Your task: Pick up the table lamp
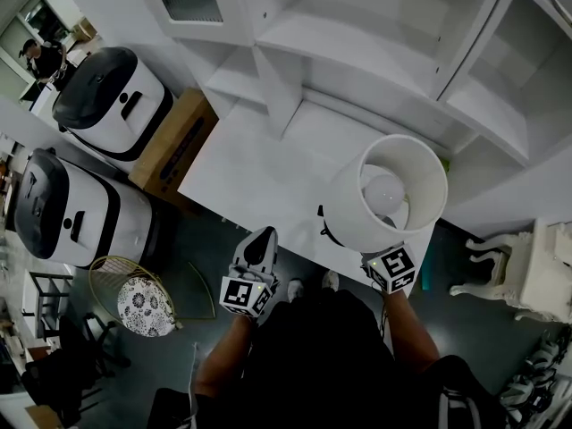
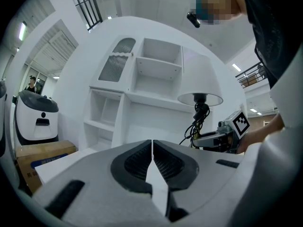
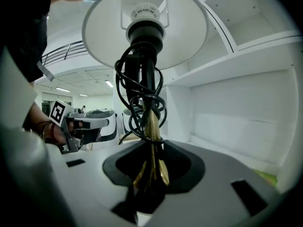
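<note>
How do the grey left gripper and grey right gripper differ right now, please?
The left gripper is shut on nothing; the right gripper is shut on the gold stem of the white-shaded table lamp. The left faces the white desk; the right sits under the lampshade. Both are closed.

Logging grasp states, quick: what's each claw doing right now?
Left claw: closed, empty.
Right claw: closed on the table lamp stem.
</note>
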Demonstrator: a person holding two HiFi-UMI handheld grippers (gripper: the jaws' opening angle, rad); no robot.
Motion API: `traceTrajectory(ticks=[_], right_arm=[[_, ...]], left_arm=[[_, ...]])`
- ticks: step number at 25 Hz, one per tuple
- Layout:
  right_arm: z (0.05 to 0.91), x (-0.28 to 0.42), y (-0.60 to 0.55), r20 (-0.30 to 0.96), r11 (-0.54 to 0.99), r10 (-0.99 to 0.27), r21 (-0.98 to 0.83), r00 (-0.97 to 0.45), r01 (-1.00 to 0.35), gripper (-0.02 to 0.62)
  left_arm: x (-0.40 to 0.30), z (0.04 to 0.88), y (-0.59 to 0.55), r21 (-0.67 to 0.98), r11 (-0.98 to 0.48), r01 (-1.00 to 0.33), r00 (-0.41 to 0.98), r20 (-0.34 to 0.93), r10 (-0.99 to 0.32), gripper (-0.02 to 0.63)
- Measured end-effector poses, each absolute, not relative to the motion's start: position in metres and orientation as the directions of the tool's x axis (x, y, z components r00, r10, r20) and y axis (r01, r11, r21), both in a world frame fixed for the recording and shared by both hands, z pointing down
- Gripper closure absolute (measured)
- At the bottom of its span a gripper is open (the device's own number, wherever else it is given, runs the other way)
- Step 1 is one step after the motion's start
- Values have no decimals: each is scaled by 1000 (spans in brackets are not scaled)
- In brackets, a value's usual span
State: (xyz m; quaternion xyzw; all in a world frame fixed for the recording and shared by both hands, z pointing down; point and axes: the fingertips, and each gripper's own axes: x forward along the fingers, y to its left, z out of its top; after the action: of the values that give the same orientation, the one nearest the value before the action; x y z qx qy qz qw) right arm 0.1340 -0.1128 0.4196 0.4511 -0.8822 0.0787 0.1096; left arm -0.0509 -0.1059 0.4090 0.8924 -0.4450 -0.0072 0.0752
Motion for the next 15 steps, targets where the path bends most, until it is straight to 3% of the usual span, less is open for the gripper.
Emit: traceTrajectory(ticks=[15], right_arm=[[434, 137, -113, 276, 596, -764, -42, -583, -802, 471]], left_arm=[[-52, 410, -114, 122, -580, -805, 590, 69, -804, 581]])
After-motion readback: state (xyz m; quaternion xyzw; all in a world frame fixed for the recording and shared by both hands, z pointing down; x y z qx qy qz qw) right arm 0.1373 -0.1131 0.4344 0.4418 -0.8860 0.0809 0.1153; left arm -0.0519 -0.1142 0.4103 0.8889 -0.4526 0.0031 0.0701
